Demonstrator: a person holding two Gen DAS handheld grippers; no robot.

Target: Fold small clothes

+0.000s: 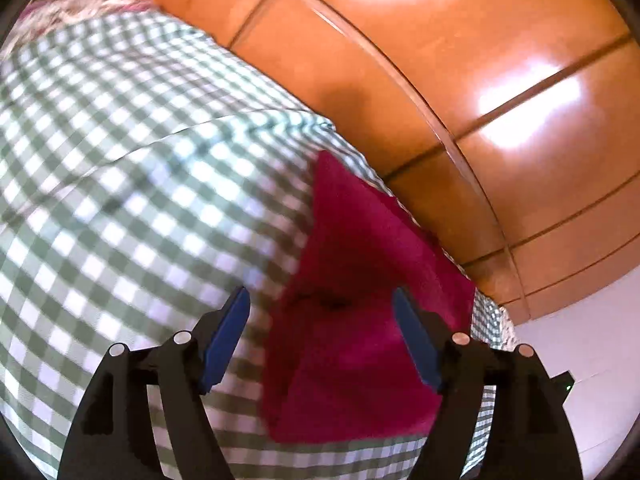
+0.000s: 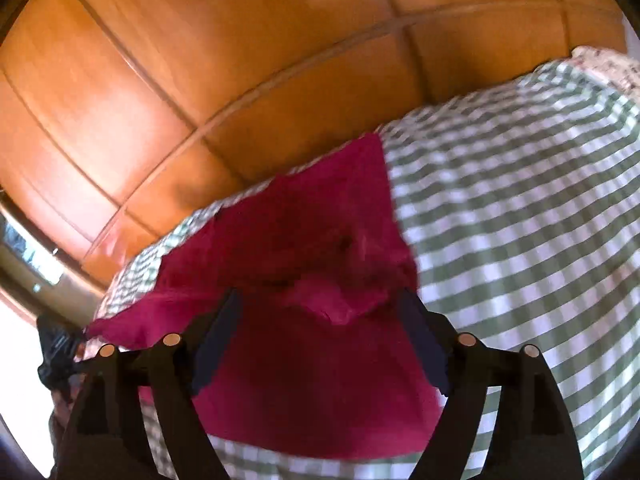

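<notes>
A magenta-red garment (image 1: pixel 360 320) (image 2: pixel 312 320) is lying on a green-and-white checked cloth (image 1: pixel 120 200) (image 2: pixel 520 220). Glossy orange-brown wood panelling (image 1: pixel 480 60) (image 2: pixel 180 60) is showing behind. The gripper pads (image 1: pixel 226 340) are showing blue on black frames; a blurred patch (image 1: pixel 80 4) may be floral fabric.

We look forward along each gripper's fingers — both wrist views angled down, close over the checked cloth (image 1: pixel 120 200). Both share the red garment (image 1: pixel 352 320) and the wooden panelling (image 1: pixel 500 60) behind — seen from opposite sides.
</notes>
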